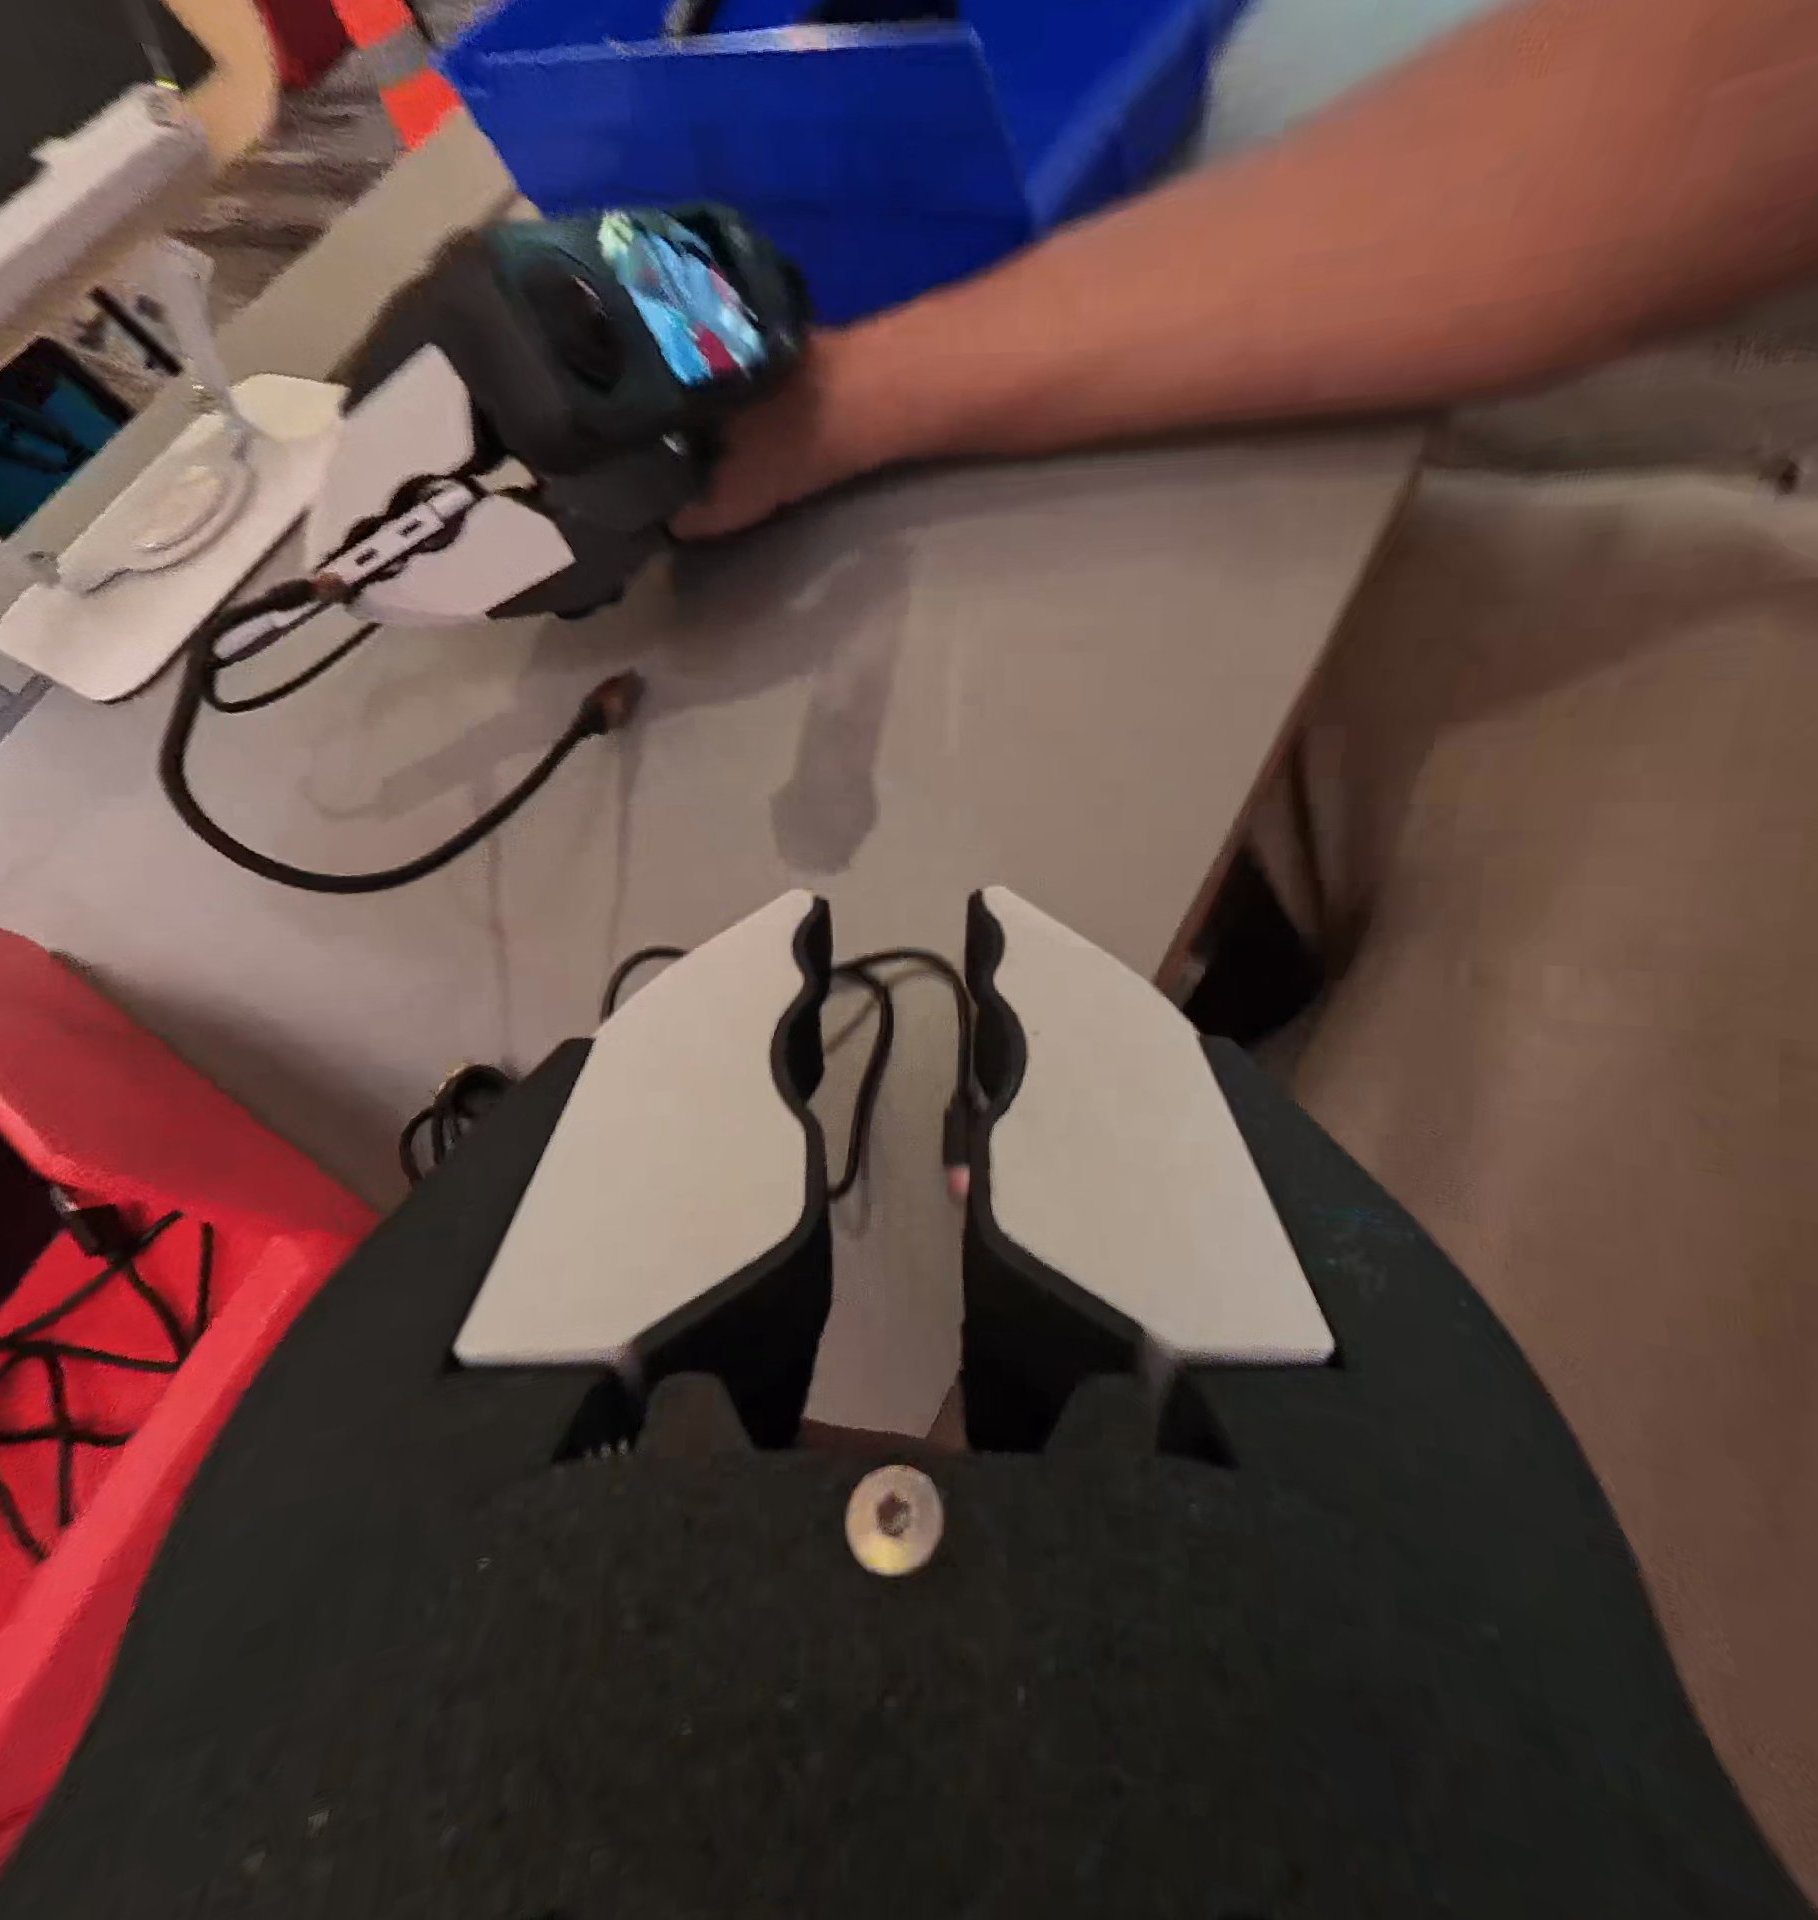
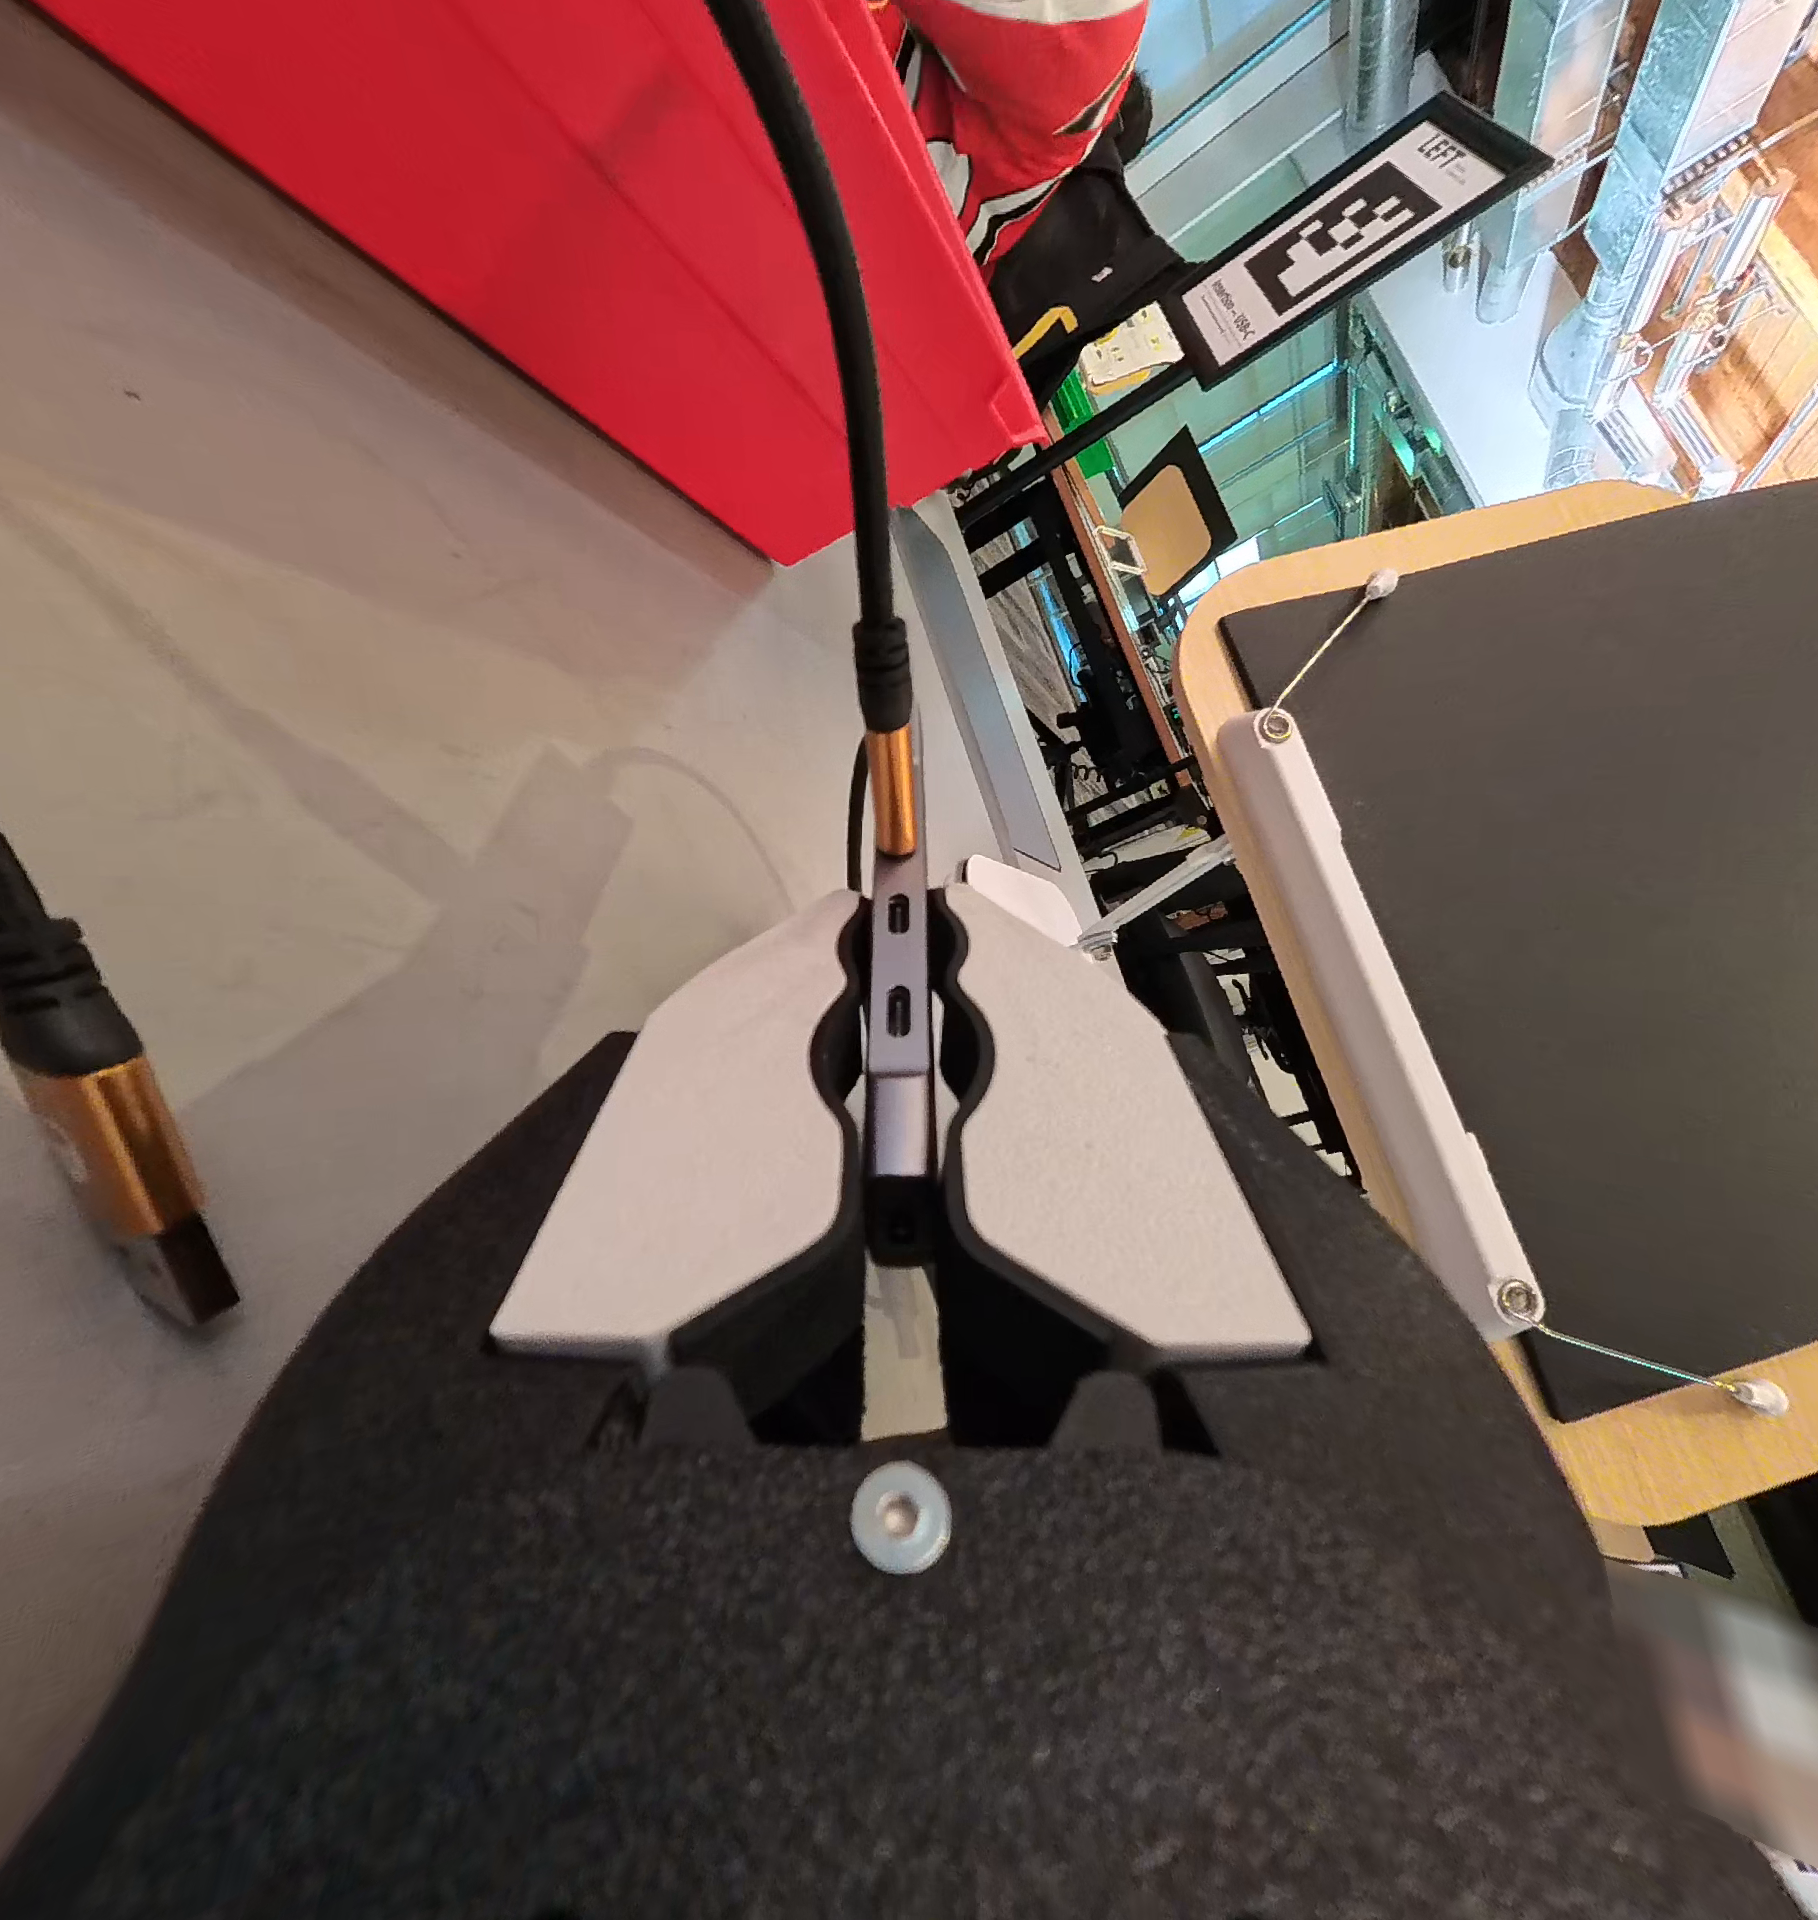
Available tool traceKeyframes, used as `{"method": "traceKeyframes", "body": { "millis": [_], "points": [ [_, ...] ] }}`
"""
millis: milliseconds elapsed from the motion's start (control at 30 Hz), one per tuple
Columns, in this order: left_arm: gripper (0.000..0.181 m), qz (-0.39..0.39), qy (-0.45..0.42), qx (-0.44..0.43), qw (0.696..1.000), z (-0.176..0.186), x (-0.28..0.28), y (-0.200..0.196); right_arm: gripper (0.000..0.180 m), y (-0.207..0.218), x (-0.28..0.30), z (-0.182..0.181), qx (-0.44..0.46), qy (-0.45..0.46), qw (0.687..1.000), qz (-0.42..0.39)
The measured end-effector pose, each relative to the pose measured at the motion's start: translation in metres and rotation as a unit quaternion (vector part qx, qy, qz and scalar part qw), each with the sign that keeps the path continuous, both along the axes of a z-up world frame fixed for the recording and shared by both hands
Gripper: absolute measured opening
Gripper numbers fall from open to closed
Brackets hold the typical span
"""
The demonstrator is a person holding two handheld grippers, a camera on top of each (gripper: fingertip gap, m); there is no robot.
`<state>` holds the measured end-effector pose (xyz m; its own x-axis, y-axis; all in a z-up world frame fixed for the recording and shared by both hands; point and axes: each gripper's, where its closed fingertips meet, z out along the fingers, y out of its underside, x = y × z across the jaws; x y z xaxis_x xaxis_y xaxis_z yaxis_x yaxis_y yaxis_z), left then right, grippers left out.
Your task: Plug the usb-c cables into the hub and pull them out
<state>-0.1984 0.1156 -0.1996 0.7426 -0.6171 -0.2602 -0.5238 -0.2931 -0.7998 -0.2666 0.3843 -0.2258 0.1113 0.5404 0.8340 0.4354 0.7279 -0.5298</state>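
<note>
Left wrist view: cables point(image 1: 63, 1361) inside red bin point(image 1: 157, 1174).

A pale grey tabletop point(image 1: 1040, 665) carries a red bin point(image 2: 531, 208) and a blue bin point(image 1: 832, 156); beige floor point(image 1: 1611, 1039) lies beside the tabletop.

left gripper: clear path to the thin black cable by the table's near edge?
Probably yes. The left gripper is open, empty, and the thin cable lies on bare table right between its fingers; nothing blocks it.

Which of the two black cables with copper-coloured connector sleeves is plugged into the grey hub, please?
The one rising from the grey hub's far end, seated in it. The other black cable's connector lies loose on the table.
</note>
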Motion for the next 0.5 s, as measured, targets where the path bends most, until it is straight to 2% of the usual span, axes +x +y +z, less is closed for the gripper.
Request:
{"method": "traceKeyframes", "body": {
  "millis": [67, 133, 200, 267, 333, 500],
  "points": [
    [0.024, -0.021, 0.046, -0.003, 0.999, -0.006, -0.007, -0.007, 0.009, 0.0, 0.0, -0.001, 0.0, -0.001, 1.0, 0.001],
    [0.023, -0.032, 0.054, -0.049, 0.997, -0.014, -0.014, -0.013, 0.009, 0.0, 0.0, 0.0, -0.001, -0.002, 1.0, 0.001],
    [0.034, 0.001, 0.046, -0.118, 0.992, -0.027, -0.023, -0.014, 0.009, 0.0, 0.001, -0.001, -0.001, -0.002, 1.0, 0.0],
    [0.036, 0.037, 0.009, -0.159, 0.986, -0.036, -0.018, -0.016, 0.009, 0.0, 0.002, -0.002, -0.001, -0.003, 1.0, -0.002],
    [0.032, 0.069, -0.025, -0.164, 0.984, -0.045, -0.006, -0.017, 0.009, 0.001, 0.001, -0.002, -0.003, -0.004, 1.0, -0.002],
    [0.03, 0.109, 0.009, -0.158, 0.981, -0.071, -0.007, -0.015, 0.009, 0.0, 0.0, -0.004, -0.001, -0.01, 1.0, 0.001]
  ]
}}
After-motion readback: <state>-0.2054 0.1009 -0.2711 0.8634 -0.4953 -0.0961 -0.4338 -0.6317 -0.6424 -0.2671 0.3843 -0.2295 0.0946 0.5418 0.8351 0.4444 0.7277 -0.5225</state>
